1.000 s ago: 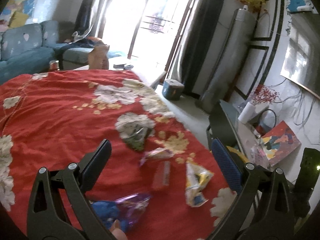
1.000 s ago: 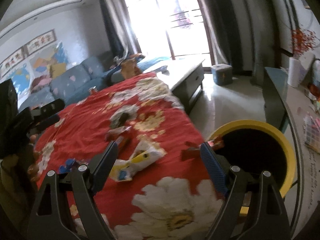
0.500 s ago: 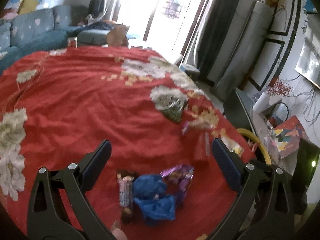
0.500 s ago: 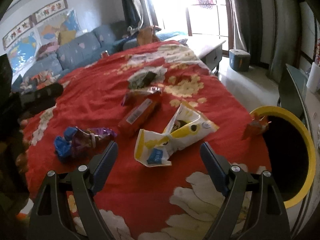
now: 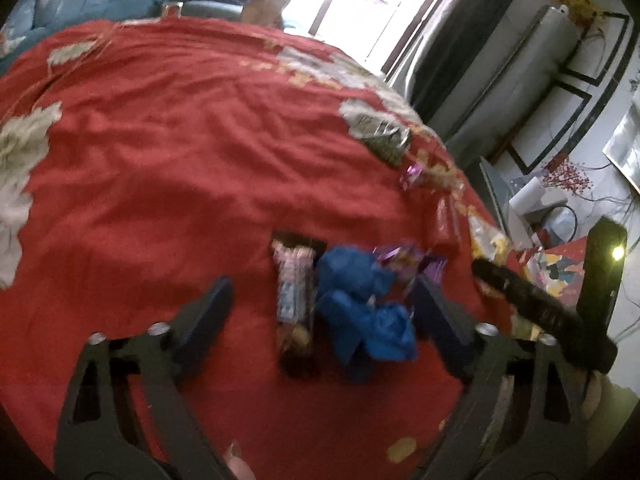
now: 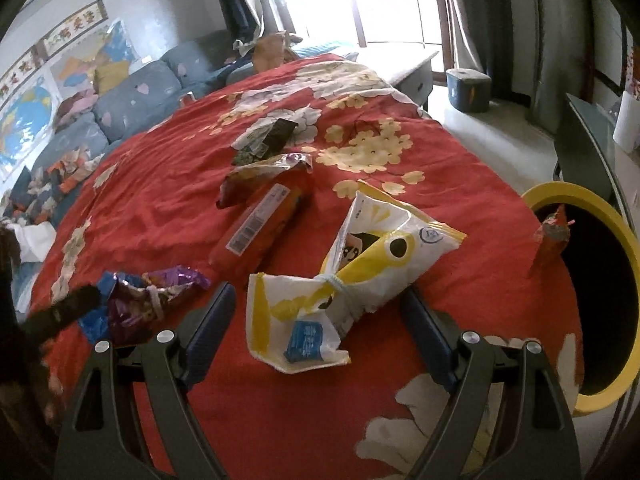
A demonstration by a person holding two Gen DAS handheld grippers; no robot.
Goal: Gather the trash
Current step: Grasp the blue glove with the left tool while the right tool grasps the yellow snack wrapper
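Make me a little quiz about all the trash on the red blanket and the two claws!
1. True or false: the right claw is already squeezing the yellow-and-white snack bag.
2. Which piece lies right beside the crumpled blue wrapper, between the left claw's fingers? A) a soda can B) a long candy-bar wrapper C) a banana peel
3. Fill in: the bin at the edge of the red blanket has a ______ rim.

Key:
1. False. The bag lies between the fingers, but the pads are not pressing it; the jaws are closing.
2. B
3. yellow
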